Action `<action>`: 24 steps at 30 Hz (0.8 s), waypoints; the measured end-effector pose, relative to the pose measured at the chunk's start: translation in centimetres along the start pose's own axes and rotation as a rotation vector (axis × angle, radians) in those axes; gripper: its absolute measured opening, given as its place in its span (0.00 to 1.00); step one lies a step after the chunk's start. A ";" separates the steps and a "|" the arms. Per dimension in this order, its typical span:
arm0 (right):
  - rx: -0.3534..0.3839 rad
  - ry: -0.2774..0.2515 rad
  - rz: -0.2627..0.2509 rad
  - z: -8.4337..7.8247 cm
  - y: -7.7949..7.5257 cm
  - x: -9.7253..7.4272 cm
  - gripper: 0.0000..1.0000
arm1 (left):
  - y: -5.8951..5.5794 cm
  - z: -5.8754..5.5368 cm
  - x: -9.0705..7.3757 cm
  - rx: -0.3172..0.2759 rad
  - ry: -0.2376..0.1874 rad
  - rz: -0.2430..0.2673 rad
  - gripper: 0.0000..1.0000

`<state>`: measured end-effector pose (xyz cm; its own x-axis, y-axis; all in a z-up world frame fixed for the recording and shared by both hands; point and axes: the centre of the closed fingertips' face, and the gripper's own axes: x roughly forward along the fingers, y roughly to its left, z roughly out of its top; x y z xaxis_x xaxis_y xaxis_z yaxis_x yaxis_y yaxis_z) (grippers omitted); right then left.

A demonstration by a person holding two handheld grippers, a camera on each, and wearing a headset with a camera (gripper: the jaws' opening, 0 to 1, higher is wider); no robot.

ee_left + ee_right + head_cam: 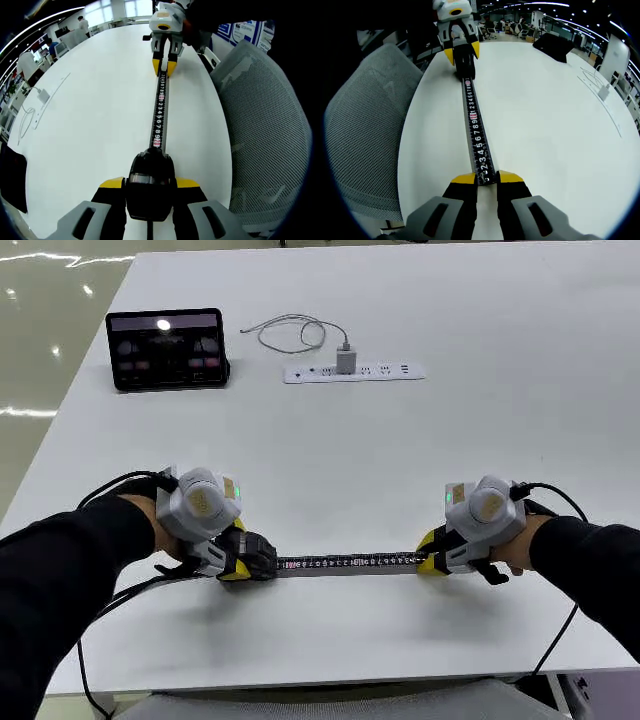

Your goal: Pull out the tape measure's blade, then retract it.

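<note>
The head view looks down from above the near edge of the tabletop (400, 440) toward its far edge. Both gripper views sit low along that near edge, facing each other, sharing the stretched blade (160, 107) between them.

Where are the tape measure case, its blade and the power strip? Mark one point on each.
tape measure case (150, 182), left gripper view, top of its black body.
blade (476, 132), right gripper view, numbered face mid-length.
power strip (385, 371), head view, bare right half.
</note>
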<state>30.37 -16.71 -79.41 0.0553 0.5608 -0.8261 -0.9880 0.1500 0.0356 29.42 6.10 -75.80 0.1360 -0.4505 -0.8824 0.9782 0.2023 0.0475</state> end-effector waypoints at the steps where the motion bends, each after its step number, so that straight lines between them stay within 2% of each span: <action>1: 0.001 0.000 0.000 0.0 0.0 0.0 0.09 | 0.0 0.0 0.0 0.000 0.000 0.001 0.31; 24: 0.019 0.004 -0.010 -1.1 -0.2 -0.8 0.09 | -0.1 0.0 0.0 -0.012 -0.002 0.002 0.31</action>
<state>30.38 -18.07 -79.42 0.0642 0.5560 -0.8287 -0.9846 0.1706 0.0381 29.34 6.09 -75.76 0.1383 -0.4522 -0.8811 0.9760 0.2134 0.0436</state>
